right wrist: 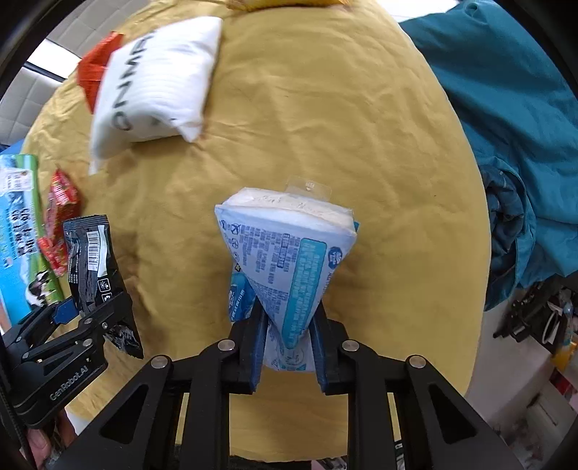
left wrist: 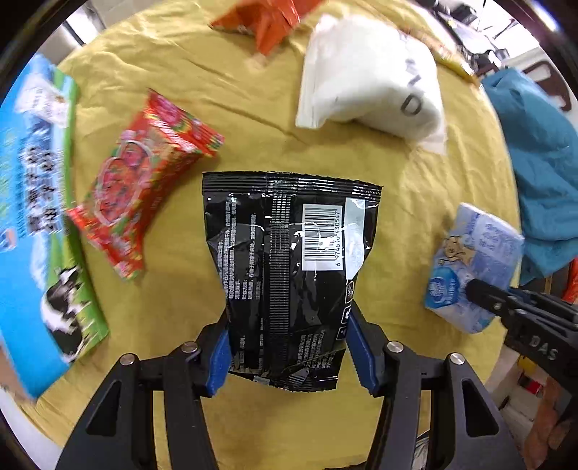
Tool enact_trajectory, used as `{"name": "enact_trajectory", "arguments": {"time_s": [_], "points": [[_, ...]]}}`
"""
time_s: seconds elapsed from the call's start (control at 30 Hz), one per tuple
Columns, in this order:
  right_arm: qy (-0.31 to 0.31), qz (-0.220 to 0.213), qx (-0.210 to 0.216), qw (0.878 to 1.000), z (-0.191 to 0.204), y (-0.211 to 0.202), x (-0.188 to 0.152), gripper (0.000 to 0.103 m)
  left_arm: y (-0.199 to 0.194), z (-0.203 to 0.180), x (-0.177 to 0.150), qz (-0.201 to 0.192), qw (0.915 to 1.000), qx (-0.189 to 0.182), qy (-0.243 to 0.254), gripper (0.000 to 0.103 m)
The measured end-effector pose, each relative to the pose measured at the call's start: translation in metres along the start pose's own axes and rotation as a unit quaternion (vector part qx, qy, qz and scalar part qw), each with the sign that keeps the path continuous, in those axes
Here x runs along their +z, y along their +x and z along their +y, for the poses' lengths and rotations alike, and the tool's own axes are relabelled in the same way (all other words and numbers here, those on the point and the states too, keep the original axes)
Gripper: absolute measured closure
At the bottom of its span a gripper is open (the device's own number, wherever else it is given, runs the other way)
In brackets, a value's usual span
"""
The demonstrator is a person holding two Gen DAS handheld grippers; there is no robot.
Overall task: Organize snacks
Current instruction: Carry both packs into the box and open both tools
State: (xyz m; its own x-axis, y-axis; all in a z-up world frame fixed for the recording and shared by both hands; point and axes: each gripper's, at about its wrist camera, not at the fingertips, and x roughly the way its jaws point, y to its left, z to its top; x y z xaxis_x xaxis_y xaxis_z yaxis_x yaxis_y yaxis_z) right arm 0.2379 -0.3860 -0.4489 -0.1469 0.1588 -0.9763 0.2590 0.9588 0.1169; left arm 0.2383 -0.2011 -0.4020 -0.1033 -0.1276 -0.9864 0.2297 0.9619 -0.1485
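Observation:
My left gripper is shut on a black snack bag, barcode side up, held above the yellow-covered table. The same black snack bag shows at the left of the right wrist view. My right gripper is shut on a light blue tissue pack, pinching its lower end. That tissue pack appears at the right of the left wrist view. On the table lie a red candy bag, an orange packet, a white bag and a blue-green milk box.
A teal cloth is heaped along the table's right side. The white bag lies at the far left in the right wrist view, with yellow cloth bare between it and the tissue pack. Room clutter sits beyond the table at the lower right.

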Motion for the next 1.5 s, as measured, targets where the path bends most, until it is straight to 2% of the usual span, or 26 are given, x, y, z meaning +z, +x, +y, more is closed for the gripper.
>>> {"name": "enact_trajectory", "arguments": {"time_s": [0.1,0.3,0.47,0.57,0.73,0.8,1.0,1.13,1.27,1.4,1.5], "points": [[-0.018,-0.012,0.013,1.000,0.012,-0.013,-0.008,0.080,-0.025,0.034,0.001,-0.022,0.9996,-0.014,-0.012,0.050],[-0.058,-0.041,0.042,0.997,0.046,-0.051,-0.024,0.081,-0.078,0.069,-0.011,-0.066,0.9954,-0.054,-0.045,0.050],[-0.109,-0.081,0.074,0.988,0.097,-0.112,-0.035,0.081,-0.124,0.112,-0.017,-0.104,0.9890,-0.072,-0.076,0.050],[-0.145,-0.094,0.098,0.980,0.145,-0.146,-0.038,0.081,-0.154,0.151,-0.015,-0.133,0.9829,-0.073,-0.104,0.050],[-0.204,-0.113,0.094,0.968,0.242,-0.185,-0.035,0.081,-0.177,0.219,-0.003,-0.159,0.9751,-0.074,-0.136,0.049],[-0.217,-0.113,0.091,0.965,0.279,-0.186,-0.028,0.081,-0.180,0.245,0.002,-0.158,0.9745,-0.067,-0.145,0.050],[-0.240,-0.090,0.076,0.964,0.384,-0.157,-0.006,0.081,-0.163,0.327,0.033,-0.129,0.9781,-0.054,-0.154,0.049],[-0.235,-0.058,0.064,0.968,0.434,-0.107,0.021,0.081,-0.145,0.371,0.050,-0.101,0.9811,-0.053,-0.156,0.049],[-0.228,-0.028,0.051,0.972,0.455,-0.061,0.040,0.081,-0.112,0.395,0.069,-0.066,0.9837,-0.058,-0.157,0.049],[-0.226,-0.012,0.027,0.974,0.467,-0.027,0.056,0.081,-0.081,0.409,0.082,-0.022,0.9843,-0.089,-0.151,0.049],[-0.230,-0.005,0.009,0.973,0.474,-0.012,0.065,0.081,-0.065,0.408,0.094,-0.005,0.9860,-0.103,-0.130,0.049]]}}
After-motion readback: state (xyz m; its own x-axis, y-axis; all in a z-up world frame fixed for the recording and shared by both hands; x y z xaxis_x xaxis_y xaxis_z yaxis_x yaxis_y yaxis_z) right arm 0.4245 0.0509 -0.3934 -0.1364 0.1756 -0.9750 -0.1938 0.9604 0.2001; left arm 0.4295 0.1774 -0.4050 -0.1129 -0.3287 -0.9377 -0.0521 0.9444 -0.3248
